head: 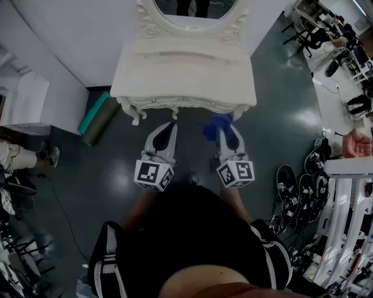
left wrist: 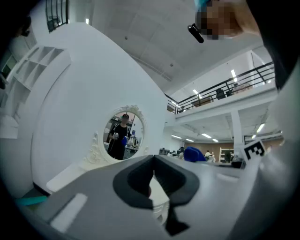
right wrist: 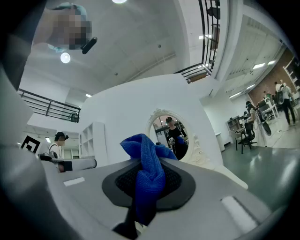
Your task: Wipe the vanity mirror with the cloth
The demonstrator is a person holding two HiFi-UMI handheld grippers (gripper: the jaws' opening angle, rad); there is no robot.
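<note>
The white vanity table [head: 183, 81] stands ahead with its oval mirror [head: 195, 13] at the top edge of the head view. The mirror [left wrist: 123, 136] [right wrist: 169, 132] also shows in both gripper views, some way off. My right gripper [head: 222, 129] [right wrist: 147, 180] is shut on a blue cloth [head: 217, 126] [right wrist: 147, 168] that bunches above its jaws. My left gripper [head: 167, 129] [left wrist: 152, 180] is shut with nothing in it. Both hang in front of the table's near edge, short of the mirror.
A teal roll [head: 95, 113] lies on the floor left of the vanity. Several black grippers [head: 303, 186] and cables sit at the right beside a white rack [head: 349, 221]. Desks and chairs [head: 335, 41] stand far right. A person's legs [head: 23, 157] are at the left.
</note>
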